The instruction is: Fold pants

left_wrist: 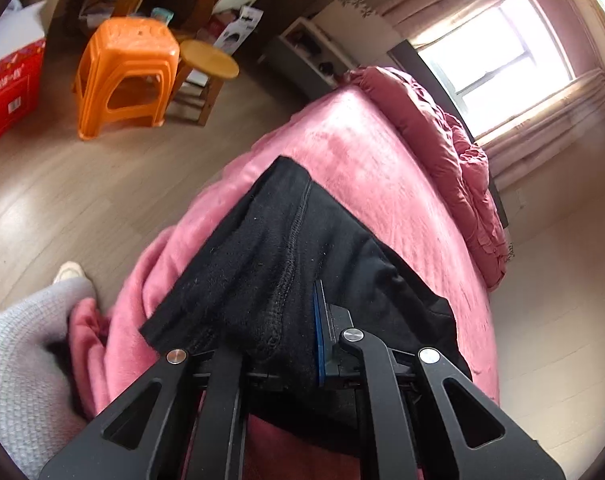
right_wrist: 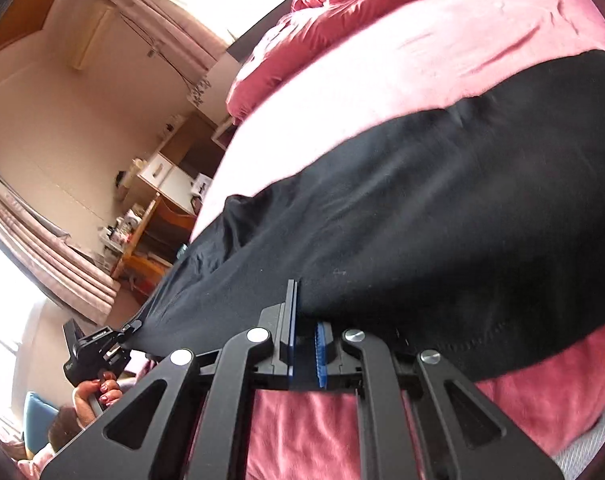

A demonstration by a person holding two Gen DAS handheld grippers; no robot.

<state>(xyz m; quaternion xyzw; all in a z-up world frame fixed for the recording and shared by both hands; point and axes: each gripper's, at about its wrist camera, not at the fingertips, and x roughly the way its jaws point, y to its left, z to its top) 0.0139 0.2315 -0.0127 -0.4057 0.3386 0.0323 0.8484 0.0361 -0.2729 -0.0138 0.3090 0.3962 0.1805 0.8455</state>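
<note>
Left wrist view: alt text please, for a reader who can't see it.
The left gripper is clamped on a bunched edge of black pants lying on a pink bed cover. Beyond the bed stands an orange plastic stool on a wood floor.

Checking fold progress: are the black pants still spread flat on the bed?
Not flat: the left gripper is shut on bunched black pants, inner seam showing; the rest lies on the pink bed.

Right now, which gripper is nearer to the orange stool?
Left. The left gripper holds the black pants at the bed edge facing the orange stool; the right gripper sits farther along.
</note>
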